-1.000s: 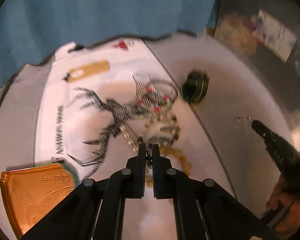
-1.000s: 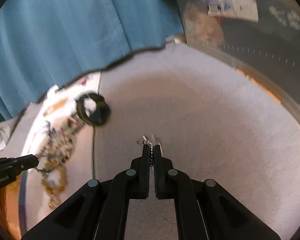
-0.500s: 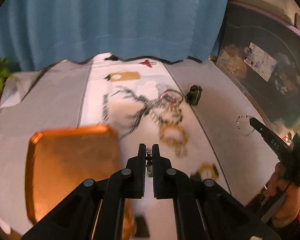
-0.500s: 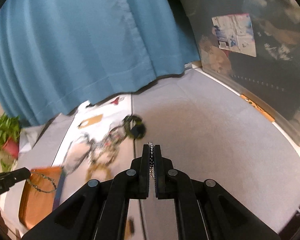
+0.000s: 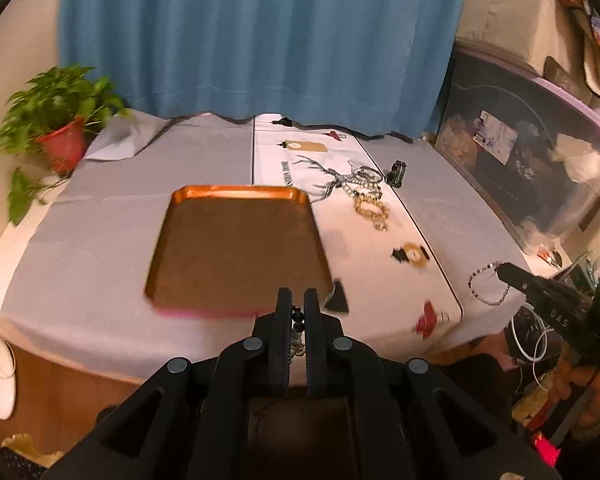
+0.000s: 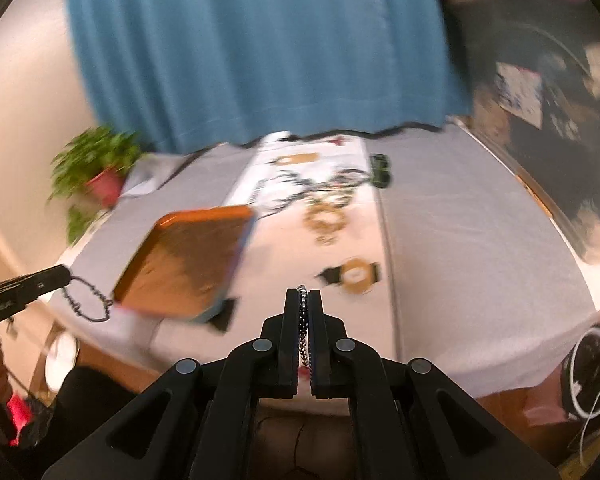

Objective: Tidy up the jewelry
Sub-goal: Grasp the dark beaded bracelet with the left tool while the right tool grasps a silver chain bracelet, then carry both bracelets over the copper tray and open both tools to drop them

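Jewelry is split between my two grippers and the surface. My left gripper (image 5: 296,312) is clamped tight on a dark beaded chain (image 5: 297,322), which from the right wrist view hangs as a loop off its tip, just at the near left corner of the orange tray (image 5: 236,248). My right gripper (image 6: 303,312) is pinched narrow on a thin silvery-black chain (image 6: 303,320) running up between its fingers; from the left wrist view that chain dangles as a small loop over the near right edge of the surface (image 5: 112,184).

On the white runner with the deer print (image 5: 328,178), I see a heap of mixed necklaces and bracelets (image 5: 362,182), with a yellow beaded bracelet (image 5: 372,210) just in front of it. Nearer to me on the same runner lies a gold-faced watch with a dark strap (image 5: 412,255). A dark green bangle (image 5: 397,172) stands on edge at the runner's right border, beside the heap. The tray sits left of the jewelry, and I cannot make out anything on it.

Beyond the surface hangs a blue curtain (image 5: 256,36), and a potted plant (image 5: 60,120) sits at the far left corner.
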### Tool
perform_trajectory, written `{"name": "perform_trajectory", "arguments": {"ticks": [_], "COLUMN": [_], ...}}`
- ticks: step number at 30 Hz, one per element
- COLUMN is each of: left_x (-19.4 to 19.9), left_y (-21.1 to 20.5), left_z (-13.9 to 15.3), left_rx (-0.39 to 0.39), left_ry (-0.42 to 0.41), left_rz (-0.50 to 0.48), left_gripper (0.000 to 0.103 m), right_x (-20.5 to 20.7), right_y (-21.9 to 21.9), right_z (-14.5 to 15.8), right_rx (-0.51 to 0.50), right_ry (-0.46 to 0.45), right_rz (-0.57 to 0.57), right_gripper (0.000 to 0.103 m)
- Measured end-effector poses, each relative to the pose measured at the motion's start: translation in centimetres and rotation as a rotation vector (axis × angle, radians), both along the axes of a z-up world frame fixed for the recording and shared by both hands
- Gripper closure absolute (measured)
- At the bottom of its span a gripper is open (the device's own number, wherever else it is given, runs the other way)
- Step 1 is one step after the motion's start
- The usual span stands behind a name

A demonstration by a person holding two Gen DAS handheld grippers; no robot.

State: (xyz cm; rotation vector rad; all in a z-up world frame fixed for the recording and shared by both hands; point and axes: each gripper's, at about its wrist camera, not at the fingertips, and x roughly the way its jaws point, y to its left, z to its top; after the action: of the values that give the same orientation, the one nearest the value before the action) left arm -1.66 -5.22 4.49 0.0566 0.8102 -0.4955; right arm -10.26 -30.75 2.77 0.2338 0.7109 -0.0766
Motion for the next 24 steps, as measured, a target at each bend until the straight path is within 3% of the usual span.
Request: {"name": "perform_trajectory", "arguments": {"ticks": [9,24], "left_x": [-5.4,-2.5], "left_y": [5.7,8.0], "left_z": [0.2,-1.0], "left_rx": [-0.034,-0.067], "left_ry": [-0.015,0.015], "left_rz": [0.013,0.022], "left_gripper": [0.099,0.099], "right_x": [-3.8,-0.4], "right_y": [9.2,12.3], "right_z": [0.7,-0.7], "right_rx": [-0.046,-0.083], "right_ry": [0.023,0.098], "right_rz": [0.154,0.201], "right_gripper": [0.099,0.099]}}
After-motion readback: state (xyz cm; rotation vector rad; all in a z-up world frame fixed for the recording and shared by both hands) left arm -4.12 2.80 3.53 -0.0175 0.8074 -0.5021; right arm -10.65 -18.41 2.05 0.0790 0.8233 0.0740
